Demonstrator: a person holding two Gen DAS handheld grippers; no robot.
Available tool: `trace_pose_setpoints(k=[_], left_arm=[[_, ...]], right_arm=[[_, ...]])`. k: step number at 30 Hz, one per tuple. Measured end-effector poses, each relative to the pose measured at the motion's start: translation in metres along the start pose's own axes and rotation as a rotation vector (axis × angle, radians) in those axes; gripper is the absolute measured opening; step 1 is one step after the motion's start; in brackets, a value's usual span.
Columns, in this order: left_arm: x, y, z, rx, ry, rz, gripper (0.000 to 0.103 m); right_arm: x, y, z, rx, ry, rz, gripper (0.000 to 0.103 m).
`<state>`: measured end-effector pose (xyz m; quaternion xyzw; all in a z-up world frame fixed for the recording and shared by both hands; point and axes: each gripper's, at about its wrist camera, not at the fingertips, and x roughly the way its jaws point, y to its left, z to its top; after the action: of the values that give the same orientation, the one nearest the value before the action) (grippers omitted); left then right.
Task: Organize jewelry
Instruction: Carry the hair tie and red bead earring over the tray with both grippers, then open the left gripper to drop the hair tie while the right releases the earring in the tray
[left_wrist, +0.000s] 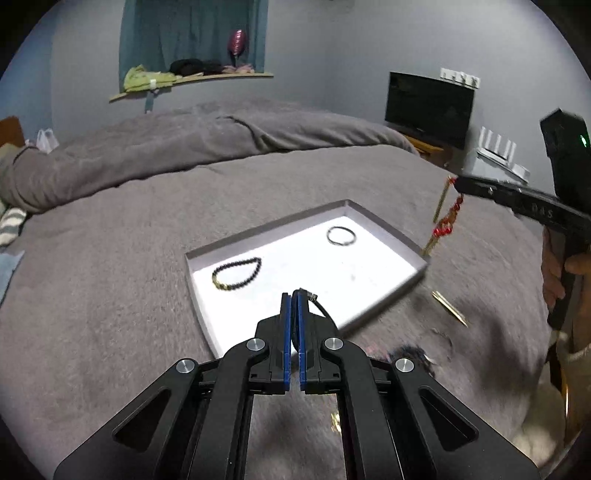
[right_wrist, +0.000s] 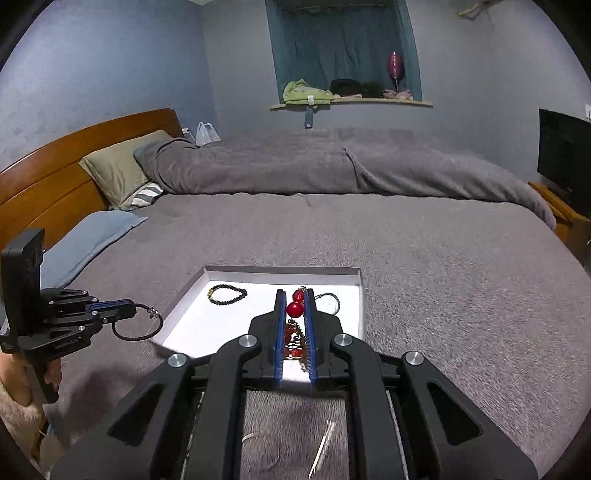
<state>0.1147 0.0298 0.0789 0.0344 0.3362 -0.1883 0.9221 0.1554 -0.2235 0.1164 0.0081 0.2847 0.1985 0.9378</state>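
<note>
left gripper (right_wrist: 135, 309): clamped on black cord loop (right_wrist: 138, 326). right gripper (right_wrist: 295, 295): clamped on red bead piece (right_wrist: 294, 308). step: carrying both to white tray (right_wrist: 284, 271); next, lower and release inside.

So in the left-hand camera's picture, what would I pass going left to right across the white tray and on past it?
Black bead bracelet → thin dark ring bracelet, both lying in the white tray → red bead necklace dangling from the right gripper → the hand holding that gripper.
</note>
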Motion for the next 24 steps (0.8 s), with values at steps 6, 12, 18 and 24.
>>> trace_pose_setpoints(k=[6, 12, 18, 24], left_arm=[[0.039, 0.018, 0.001, -0.069, 0.044, 0.0, 0.004], [0.068, 0.032, -0.012, -0.121, 0.099, 0.006, 0.004], [0.086, 0.045, -0.023, -0.16, 0.148, 0.011, 0.004], [0.095, 0.048, -0.028, -0.164, 0.176, 0.019, 0.004]], right_arm=[[0.039, -0.006, -0.007, 0.036, 0.048, 0.001, 0.01], [0.069, -0.004, -0.023, 0.033, 0.108, -0.006, 0.01], [0.09, -0.008, -0.038, 0.038, 0.175, -0.034, 0.01], [0.104, -0.015, -0.048, 0.05, 0.22, -0.049, 0.01]])
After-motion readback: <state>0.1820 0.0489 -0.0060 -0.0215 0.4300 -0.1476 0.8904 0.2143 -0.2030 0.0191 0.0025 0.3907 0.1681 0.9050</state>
